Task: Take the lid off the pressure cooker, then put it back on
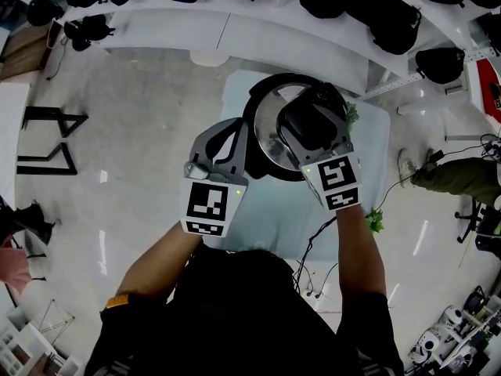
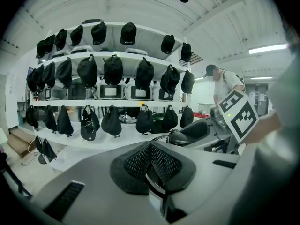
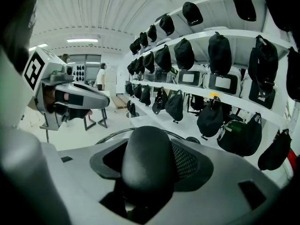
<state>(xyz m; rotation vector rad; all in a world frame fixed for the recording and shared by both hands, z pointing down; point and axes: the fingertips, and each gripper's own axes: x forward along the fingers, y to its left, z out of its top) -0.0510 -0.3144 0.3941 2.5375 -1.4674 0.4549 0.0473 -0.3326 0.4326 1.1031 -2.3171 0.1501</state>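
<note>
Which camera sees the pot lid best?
The head view: it looks down on most of the round lid. The right gripper view shows only its black handle in the tongs; the left gripper view, just a distant side glimpse.

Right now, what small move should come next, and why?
Probably ease the right gripper upward: its jaws are closed on the black lid handle, the lid looks seated on the pressure cooker, and the left gripper pinches the cooker's edge, seemingly steadying it.
</note>
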